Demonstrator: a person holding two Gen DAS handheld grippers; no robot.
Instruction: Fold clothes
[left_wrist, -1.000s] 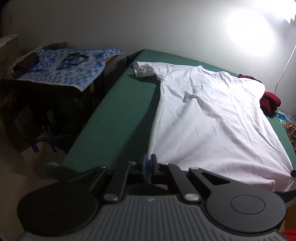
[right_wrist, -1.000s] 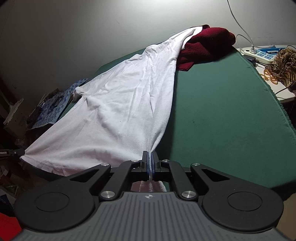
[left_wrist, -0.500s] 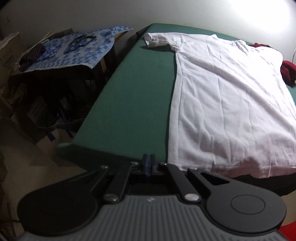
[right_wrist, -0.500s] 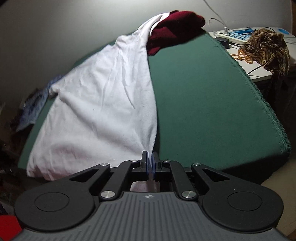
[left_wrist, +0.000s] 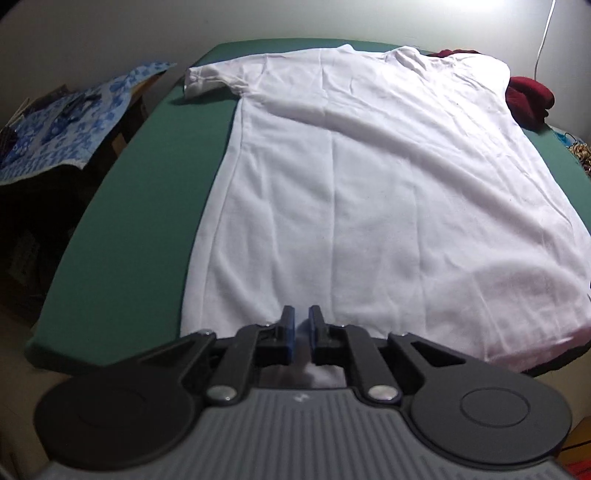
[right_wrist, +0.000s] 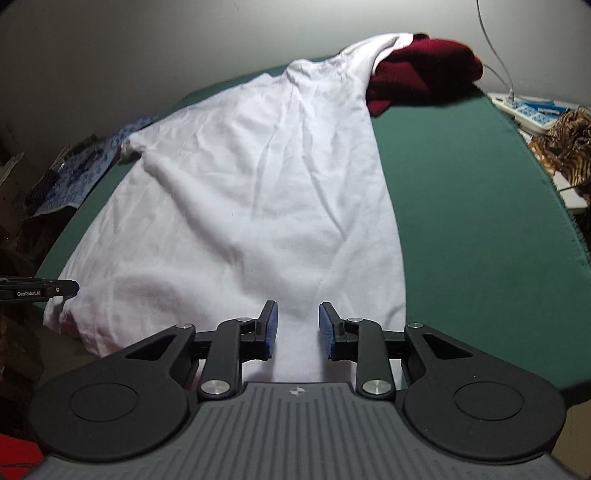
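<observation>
Letting go of the hem looks like the step in hand, and the thing to get right is leaving the white short-sleeved cotton T-shirt (left_wrist: 369, 206) as flat as it now lies. It is spread lengthwise down the green cloth-covered table (left_wrist: 140, 229), collar toward the far edge by the wall, hem at the near edge where both tools work. Its far right shoulder rides up on a heap of dark red knitted fabric (right_wrist: 421, 70) at the far right corner (that will want freeing before any fold goes true). The right gripper (right_wrist: 297, 328) is opening, its blue pads standing clear on either side of the hem cloth, which runs between them without being pressed. The left gripper (left_wrist: 301, 332) is also opening, though only a sliver shows between its pads, with white cloth in that gap and nothing I can see squeezing it. I'd judge the cloth should be allowed to drop out rather than be dragged: spread both wide first, then lift straight away from the near edge so no pad catches the hem. The near left corner of the hem looks a little rumpled and pinkish in shadow; a light smoothing there would pay. A blue patterned cloth (left_wrist: 74, 122) lies on a stand beyond the table's left edge, well apart.
</observation>
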